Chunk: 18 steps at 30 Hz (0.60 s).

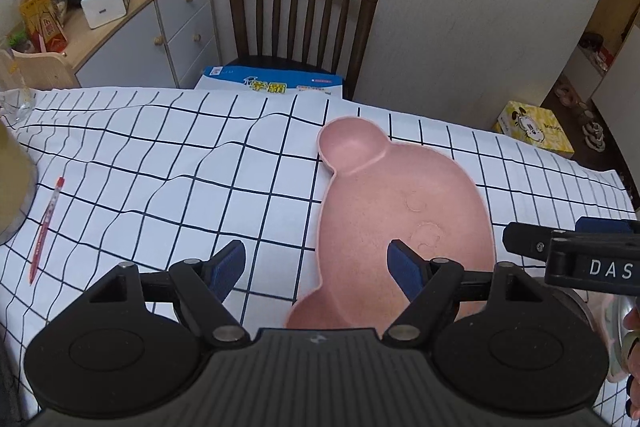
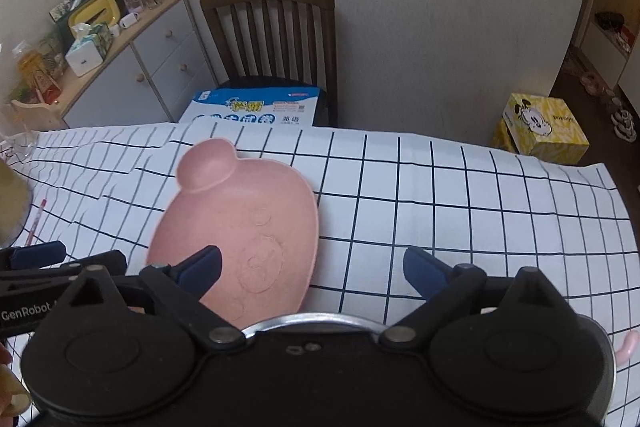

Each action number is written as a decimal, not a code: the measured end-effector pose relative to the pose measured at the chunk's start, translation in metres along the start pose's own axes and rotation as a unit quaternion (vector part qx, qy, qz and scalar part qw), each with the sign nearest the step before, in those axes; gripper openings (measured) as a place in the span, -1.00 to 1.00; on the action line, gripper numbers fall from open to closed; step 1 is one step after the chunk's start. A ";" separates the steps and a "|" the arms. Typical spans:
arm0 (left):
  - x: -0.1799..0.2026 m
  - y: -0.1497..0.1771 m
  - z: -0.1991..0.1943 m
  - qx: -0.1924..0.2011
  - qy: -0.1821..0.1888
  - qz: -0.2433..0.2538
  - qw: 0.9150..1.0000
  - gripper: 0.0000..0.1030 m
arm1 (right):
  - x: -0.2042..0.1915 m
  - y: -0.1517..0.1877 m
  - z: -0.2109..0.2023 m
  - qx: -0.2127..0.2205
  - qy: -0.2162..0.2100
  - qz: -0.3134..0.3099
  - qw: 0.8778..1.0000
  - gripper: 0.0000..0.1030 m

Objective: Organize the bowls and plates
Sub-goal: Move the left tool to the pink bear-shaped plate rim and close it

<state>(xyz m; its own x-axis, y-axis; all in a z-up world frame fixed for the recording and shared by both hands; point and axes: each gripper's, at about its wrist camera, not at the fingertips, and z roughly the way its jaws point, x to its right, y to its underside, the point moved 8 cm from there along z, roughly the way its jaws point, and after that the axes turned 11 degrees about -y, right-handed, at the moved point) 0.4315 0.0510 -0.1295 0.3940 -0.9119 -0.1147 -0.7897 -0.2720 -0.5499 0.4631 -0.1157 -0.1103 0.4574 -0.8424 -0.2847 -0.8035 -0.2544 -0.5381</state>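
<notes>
Left hand-held gripper hangs above the bench with its blue pads spread wide and nothing between them; its left pad is over bare checked cloth and its right pad is over the near part of the pink plate. That plate, a flat piggy-shaped dish with a small round compartment at its far end, lies flat on the cloth a little right of the bench's middle, well apart from the red pen at the left edge. Further right, the right hand-held gripper is equally wide and empty, its left pad over the plate's near right area and its right pad over cloth. Just under its body, at the near edge, a curved metal rim shows, probably a steel bowl, though most of it is hidden; a bit of pink rim peeks out at the near right. By my judgement the task is at the approach step, with nothing gripped yet. Next, one gripper should drop to the plate's near rim, straddle that thin edge and close firmly, since the shallow lip gives little to bite, before carrying it toward the other dishes.
</notes>
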 end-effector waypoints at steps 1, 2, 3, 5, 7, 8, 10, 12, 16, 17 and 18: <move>0.002 -0.001 0.005 -0.002 -0.002 0.002 1.000 0.51 | 0.001 0.000 0.005 -0.005 -0.001 0.001 1.000 0.86; 0.003 -0.002 0.009 -0.005 -0.003 0.003 1.000 0.51 | 0.002 0.000 0.009 -0.009 -0.001 0.001 1.000 0.86; 0.004 -0.002 0.014 -0.008 -0.002 0.002 1.000 0.51 | 0.002 0.000 0.014 -0.013 -0.001 0.000 1.000 0.83; 0.006 -0.002 0.022 -0.014 0.002 -0.001 1.000 0.51 | 0.005 0.000 0.022 -0.017 0.001 0.004 1.000 0.78; 0.008 -0.003 0.029 -0.023 0.005 -0.002 1.000 0.50 | 0.006 0.002 0.029 -0.021 -0.006 0.015 1.000 0.71; 0.009 -0.003 0.033 -0.025 0.008 -0.002 1.000 0.49 | 0.007 0.003 0.032 -0.024 -0.007 0.019 1.000 0.61; 0.011 -0.003 0.038 -0.028 0.012 -0.001 1.000 0.49 | 0.008 0.004 0.038 -0.027 -0.010 0.022 0.999 0.52; 0.012 -0.004 0.043 -0.028 0.010 0.001 1.000 0.49 | 0.010 0.004 0.043 -0.027 -0.012 0.029 0.999 0.39; 0.013 -0.004 0.052 -0.035 0.015 -0.001 0.999 0.26 | 0.012 0.005 0.051 -0.034 -0.026 0.038 0.998 0.19; 0.013 -0.004 0.054 -0.036 0.018 -0.002 0.999 0.20 | 0.012 0.006 0.053 -0.036 -0.027 0.039 0.998 0.07; 0.013 -0.004 0.056 -0.038 0.020 -0.004 0.999 0.15 | 0.013 0.006 0.054 -0.036 -0.028 0.042 0.998 0.01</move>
<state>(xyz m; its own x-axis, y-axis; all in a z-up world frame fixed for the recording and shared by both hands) 0.4660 0.0574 -0.1749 0.3820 -0.9210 -0.0761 -0.8209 -0.3003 -0.4857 0.4848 -0.1022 -0.1598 0.4065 -0.8344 -0.3721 -0.8643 -0.2192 -0.4526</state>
